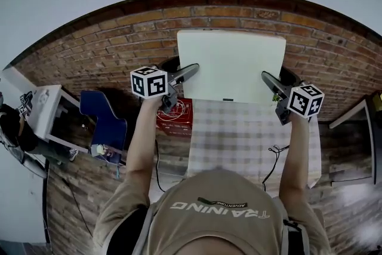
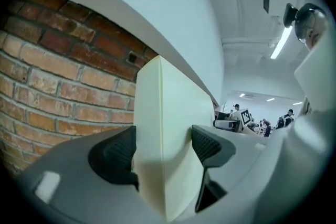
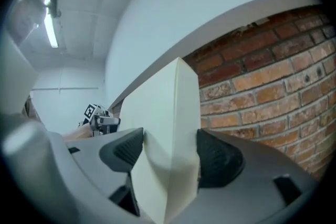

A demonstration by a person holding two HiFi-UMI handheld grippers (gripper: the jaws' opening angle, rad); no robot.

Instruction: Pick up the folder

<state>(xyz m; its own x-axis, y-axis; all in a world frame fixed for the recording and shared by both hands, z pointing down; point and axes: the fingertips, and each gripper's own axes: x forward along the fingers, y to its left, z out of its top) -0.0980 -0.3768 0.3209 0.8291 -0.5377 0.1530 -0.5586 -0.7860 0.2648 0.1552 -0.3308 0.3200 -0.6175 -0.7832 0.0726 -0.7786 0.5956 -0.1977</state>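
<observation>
Left jaws: the left gripper is pinching the folder, its dark ribbed pads pressing on both faces of one side edge.
Right jaws: the right gripper is clamping the opposite side edge in the same way, with card filling the whole gap between its pads.
Folder's place: it is hanging between the two grippers in front of the person, and looks to be riding clear above the far end of the table. Its near edge is overlapping the checked cloth in the head view.
Folder's look: pale cream, closed, and thick enough to show a flat spine edge in both gripper views.
Key relation: the folder's long axis is running left to right, from one pair of jaws straight across to the other. Neither hand is sitting nearer than the other, so any further lift is depending on both rising together to keep it level.
Task stage: judging by the double grip, the pick-up seems nearly or fully done.
Surface: the cloth is lying flat, with a thin cable trailing over its right edge.
Room: brickwork is filling the background under a white wall. A red box and a blue chair are standing to the table's left, and distant people are working under strip lights.
</observation>
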